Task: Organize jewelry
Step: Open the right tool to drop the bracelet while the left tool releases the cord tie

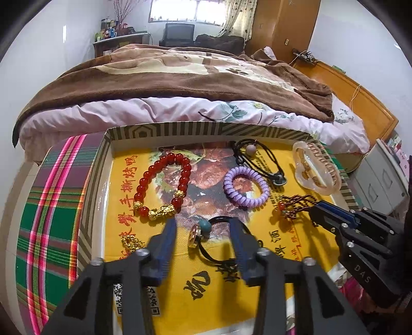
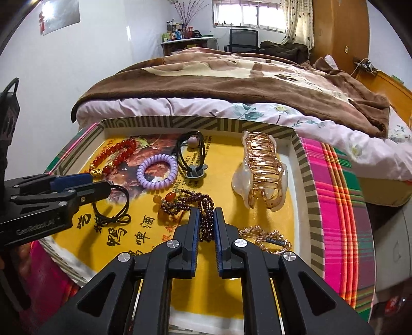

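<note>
Shallow striped-rim cardboard tray [image 2: 306,180], centre frame, lined yellow. Clear amber plastic claw clip [image 2: 262,170], upper right: rigid, brittle. Dark garnet bead strand [image 2: 203,206], centre: limp, slippery, between narrow right gripper [image 2: 206,219] jaws; contact unclear. Left gripper [image 1: 203,226] half-open around black elastic hair tie [image 1: 219,247], soft.

Setting was a home bedroom. A bed [image 1: 180,85] with a brown blanket [image 2: 231,77] over a floral pink quilt [image 1: 159,113] filled the middle. Beyond it stood a curtained window [image 2: 247,15], a wooden wardrobe [image 1: 291,25], a chair [image 2: 243,38], and a cluttered dresser [image 1: 118,38].
</note>
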A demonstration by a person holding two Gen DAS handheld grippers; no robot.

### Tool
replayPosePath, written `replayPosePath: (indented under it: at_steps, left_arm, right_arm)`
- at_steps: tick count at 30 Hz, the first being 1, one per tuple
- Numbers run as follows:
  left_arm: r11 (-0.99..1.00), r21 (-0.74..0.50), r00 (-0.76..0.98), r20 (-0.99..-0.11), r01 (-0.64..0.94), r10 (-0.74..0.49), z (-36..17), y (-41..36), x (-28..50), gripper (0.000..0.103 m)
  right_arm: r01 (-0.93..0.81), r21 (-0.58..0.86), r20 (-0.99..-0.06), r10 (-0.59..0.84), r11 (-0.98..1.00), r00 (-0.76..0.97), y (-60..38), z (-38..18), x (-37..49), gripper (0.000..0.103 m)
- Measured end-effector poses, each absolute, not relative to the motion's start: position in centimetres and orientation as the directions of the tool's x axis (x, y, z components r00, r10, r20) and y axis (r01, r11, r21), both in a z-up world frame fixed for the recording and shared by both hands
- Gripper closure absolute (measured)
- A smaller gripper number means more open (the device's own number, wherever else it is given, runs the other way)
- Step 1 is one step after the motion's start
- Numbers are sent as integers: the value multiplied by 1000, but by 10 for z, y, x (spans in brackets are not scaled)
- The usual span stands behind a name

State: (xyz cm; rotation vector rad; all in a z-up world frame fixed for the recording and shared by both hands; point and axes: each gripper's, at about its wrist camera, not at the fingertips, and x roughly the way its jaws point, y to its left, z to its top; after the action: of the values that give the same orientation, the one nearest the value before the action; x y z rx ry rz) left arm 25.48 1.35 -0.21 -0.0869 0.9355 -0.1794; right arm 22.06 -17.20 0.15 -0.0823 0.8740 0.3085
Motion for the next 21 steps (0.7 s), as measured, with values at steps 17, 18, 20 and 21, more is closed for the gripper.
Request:
replayPosePath:
  at_steps: [17,18,20,21]
  left_arm:
    - [982,-154,590,-785,114,-191,4,14,250,39]
    - [982,-153,589,-785,113,-190,5,15,249,39]
    - [982,-150,595,-782,114,-189,8,15,245,37]
    - [982,-149,597,-780,116,-189,9,15,243,36]
  right_arm:
    - [-299,33,-753,220,954,620,-171,9,216,63]
    - [-297,35,-751,221,954,622,-171,10,215,62]
    - [-295,42,-746,226,955,626,-172,13,212,62]
    - [-293,45,-744,228,955,629,-173,14,211,62]
